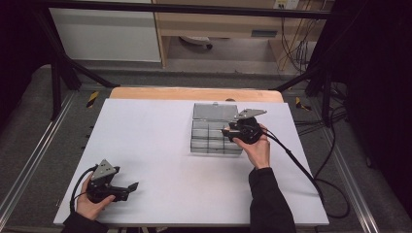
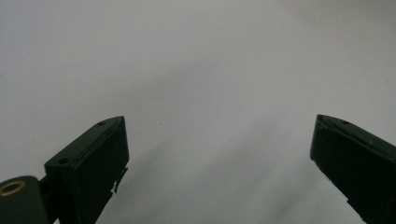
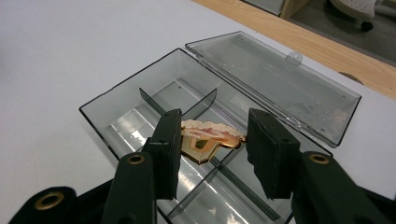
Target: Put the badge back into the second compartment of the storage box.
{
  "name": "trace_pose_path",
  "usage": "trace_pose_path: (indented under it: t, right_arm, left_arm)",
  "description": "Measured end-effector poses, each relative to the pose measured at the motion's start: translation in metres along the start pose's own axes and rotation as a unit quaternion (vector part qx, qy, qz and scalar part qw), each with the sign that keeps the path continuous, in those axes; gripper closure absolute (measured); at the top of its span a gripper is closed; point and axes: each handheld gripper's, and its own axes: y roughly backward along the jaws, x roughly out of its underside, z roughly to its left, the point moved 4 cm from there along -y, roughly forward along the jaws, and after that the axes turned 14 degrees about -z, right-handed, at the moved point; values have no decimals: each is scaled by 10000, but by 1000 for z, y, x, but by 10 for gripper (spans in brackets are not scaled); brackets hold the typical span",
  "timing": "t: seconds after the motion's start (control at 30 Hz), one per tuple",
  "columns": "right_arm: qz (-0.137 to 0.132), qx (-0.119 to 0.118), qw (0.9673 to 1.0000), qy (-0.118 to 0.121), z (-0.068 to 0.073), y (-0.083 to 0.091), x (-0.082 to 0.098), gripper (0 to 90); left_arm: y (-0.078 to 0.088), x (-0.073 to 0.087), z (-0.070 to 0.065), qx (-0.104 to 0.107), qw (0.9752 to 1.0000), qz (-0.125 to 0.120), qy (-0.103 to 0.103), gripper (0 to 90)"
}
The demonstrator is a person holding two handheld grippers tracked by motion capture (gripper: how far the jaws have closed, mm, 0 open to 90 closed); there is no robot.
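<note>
Two claws work over one white surface [image 1: 160, 160]. One clear plastic organizer box [image 3: 135, 93] lies right of centre toward the far edge, its lid [image 3: 275, 84] flat open behind it and dividers splitting it into compartments. The right claw [image 3: 212, 144] holds one small gold-and-pink trinket [image 3: 210, 137] over a middle compartment. The left claw [image 2: 219, 154] gapes wide at the near left corner, bare surface around it.
</note>
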Motion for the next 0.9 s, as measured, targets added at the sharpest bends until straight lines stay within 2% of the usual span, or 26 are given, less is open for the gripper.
trace_pose_path:
  t: [0.33,0.57,0.9]
  right_arm:
    - [38,56,9999,-93,-6,-17,2,563]
    - [166,80,9997,-134,-7,-30,8,563]
    - [196,82,9995,-221,-6,-48,13,563]
  left_arm:
    - [0,0,1,-2,10000,-4,-7,42]
    - [0,0,0,6,10000,-2,-11,42]
    - [0,0,0,8,10000,-6,-11,43]
